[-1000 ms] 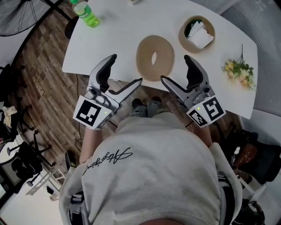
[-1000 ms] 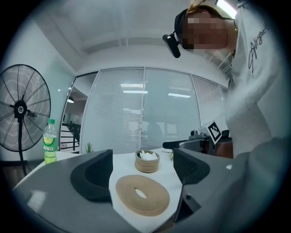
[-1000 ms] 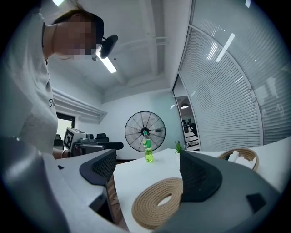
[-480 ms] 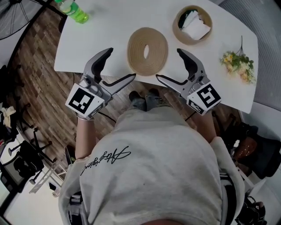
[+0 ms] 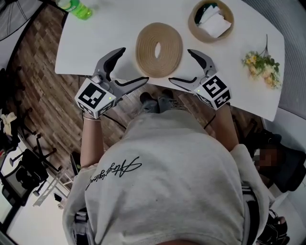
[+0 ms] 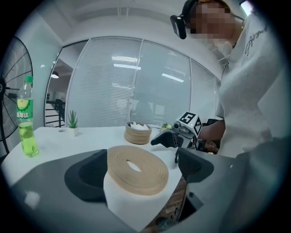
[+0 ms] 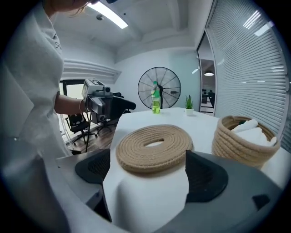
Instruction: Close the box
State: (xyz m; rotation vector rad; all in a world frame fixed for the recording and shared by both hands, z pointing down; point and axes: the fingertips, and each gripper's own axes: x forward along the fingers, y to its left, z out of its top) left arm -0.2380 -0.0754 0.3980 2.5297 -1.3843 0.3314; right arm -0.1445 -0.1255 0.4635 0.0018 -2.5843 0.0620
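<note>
A flat coiled-rope lid (image 5: 159,49) with a hole in its middle lies near the front edge of the white table (image 5: 114,28). Behind it to the right stands an open woven basket (image 5: 211,20) with white contents. My left gripper (image 5: 130,67) hovers at the table edge just left of the lid; my right gripper (image 5: 182,66) mirrors it on the right. Both have just been opening their jaws, and nothing is between the pads. The left gripper view shows the lid (image 6: 136,168) straight ahead, the basket (image 6: 137,133) behind. In the right gripper view, lid (image 7: 154,145) and basket (image 7: 243,141) lie close.
A green bottle (image 5: 74,7) stands at the table's far left corner. A flower sprig (image 5: 260,67) lies at the right. A standing fan (image 7: 159,91) and a small potted plant (image 7: 188,103) are behind the table. Wooden floor and office chairs lie to the left.
Both grippers have come down to the table's front edge and tipped downward, so the lid now looms larger in both gripper views. Both pairs of jaws stand wider apart.
</note>
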